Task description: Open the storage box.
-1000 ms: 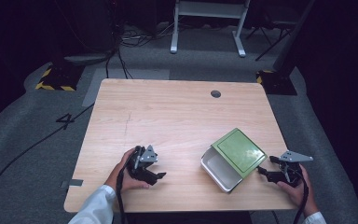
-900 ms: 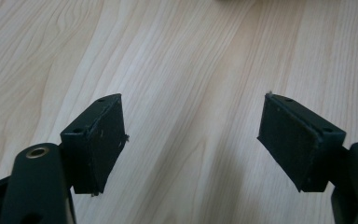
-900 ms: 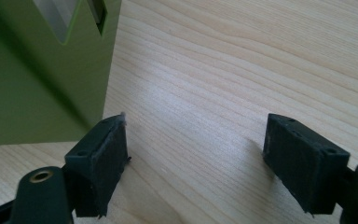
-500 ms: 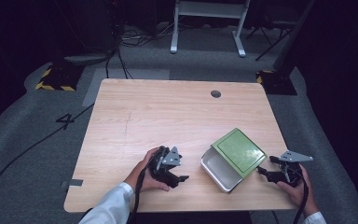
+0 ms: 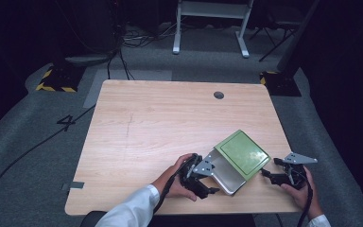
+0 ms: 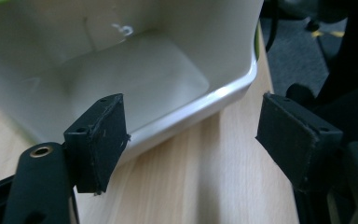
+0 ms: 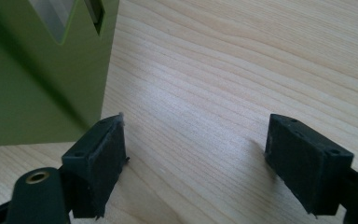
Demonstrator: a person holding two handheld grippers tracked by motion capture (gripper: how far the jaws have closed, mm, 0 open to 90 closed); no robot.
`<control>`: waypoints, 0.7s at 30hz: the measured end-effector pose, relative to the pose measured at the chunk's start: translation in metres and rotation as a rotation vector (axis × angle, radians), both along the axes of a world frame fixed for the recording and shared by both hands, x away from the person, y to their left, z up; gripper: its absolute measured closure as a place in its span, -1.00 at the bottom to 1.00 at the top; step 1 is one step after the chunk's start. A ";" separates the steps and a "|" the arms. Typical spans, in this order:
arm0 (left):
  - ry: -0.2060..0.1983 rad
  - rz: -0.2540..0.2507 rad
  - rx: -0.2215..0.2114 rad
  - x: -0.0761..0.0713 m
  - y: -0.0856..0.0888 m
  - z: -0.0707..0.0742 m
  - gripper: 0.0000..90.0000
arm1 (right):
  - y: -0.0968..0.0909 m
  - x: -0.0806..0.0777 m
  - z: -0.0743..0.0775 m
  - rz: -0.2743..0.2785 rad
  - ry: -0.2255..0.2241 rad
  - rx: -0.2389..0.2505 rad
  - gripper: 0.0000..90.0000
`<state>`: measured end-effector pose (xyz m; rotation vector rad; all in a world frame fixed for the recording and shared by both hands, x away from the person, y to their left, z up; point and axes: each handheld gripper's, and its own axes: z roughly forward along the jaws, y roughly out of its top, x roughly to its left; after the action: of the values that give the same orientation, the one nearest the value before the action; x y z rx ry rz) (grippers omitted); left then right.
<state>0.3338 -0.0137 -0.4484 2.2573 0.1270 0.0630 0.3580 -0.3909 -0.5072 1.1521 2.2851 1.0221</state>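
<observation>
A white tub stands near the table's front edge, and its green lid lies askew over its far right part. My left gripper is at the tub's near left side, its jaws open. In the left gripper view the tub is empty, and one rounded corner of its rim lies just ahead of the open left gripper. My right gripper rests on the table just right of the lid, open. In the right gripper view the green lid stands ahead to the left of the right gripper, which has only bare wood between its pads.
The wooden table has a round cable hole at the back right. The tub sits close to the front edge. Cables and a white stand's legs lie on the grey floor beyond.
My left hand has carried its gripper to the right along the front of the table, from well left of the tub up to its side. The right gripper, tub and lid have kept still.
</observation>
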 end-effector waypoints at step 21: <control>0.097 -0.150 0.042 0.015 -0.039 -0.027 -0.22 | 0.001 -0.001 0.000 0.011 -0.004 -0.002 -0.55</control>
<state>0.3488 -0.0529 -0.4758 2.3053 0.0078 -0.1243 0.3575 -0.3903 -0.5072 1.1375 2.2912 1.0254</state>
